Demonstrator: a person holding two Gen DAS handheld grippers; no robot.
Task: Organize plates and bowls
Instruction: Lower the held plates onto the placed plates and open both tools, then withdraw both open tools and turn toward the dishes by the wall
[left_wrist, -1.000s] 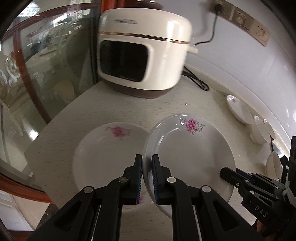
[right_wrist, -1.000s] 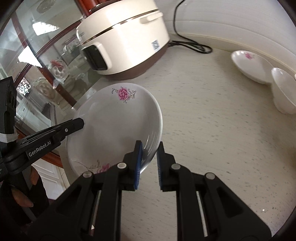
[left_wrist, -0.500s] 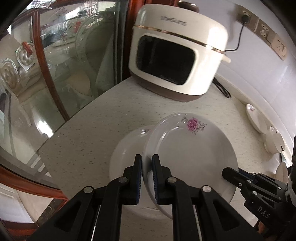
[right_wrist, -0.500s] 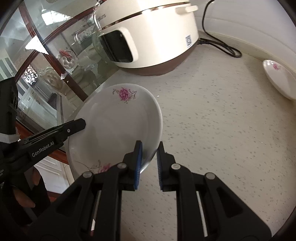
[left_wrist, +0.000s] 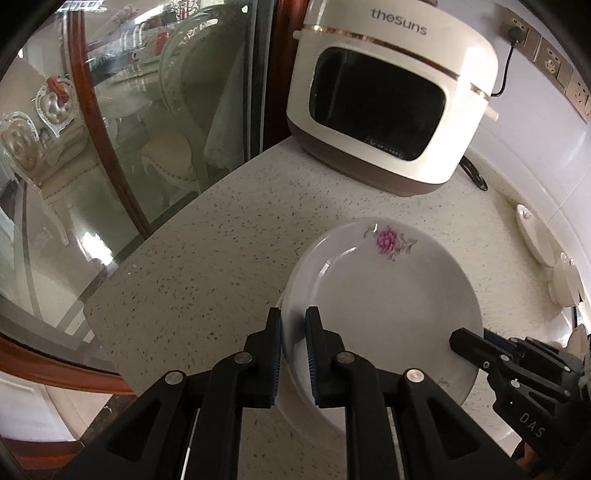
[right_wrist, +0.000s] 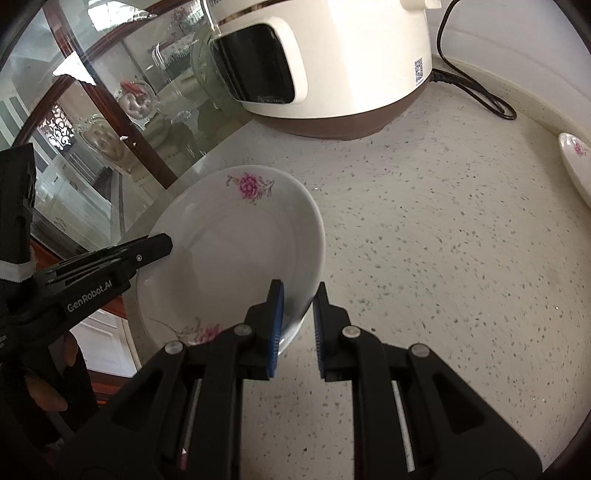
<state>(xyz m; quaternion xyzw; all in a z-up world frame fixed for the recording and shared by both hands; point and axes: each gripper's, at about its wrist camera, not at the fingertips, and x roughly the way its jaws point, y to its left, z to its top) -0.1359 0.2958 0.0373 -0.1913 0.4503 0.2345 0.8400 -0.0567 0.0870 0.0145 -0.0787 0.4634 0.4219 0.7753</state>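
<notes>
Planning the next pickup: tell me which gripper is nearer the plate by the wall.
Right. The right gripper clamps the held plate's rim facing the wall-side plate; the left gripper clamps the opposite rim.

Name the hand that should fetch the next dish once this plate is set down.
Right, probably. The left tool and right tool both clamp the plate, but the other dishes lie to the right.

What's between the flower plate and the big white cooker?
Nothing. Only bare speckled counter lies between the flower plate and the cooker. Both wrist views show that stretch.
</notes>
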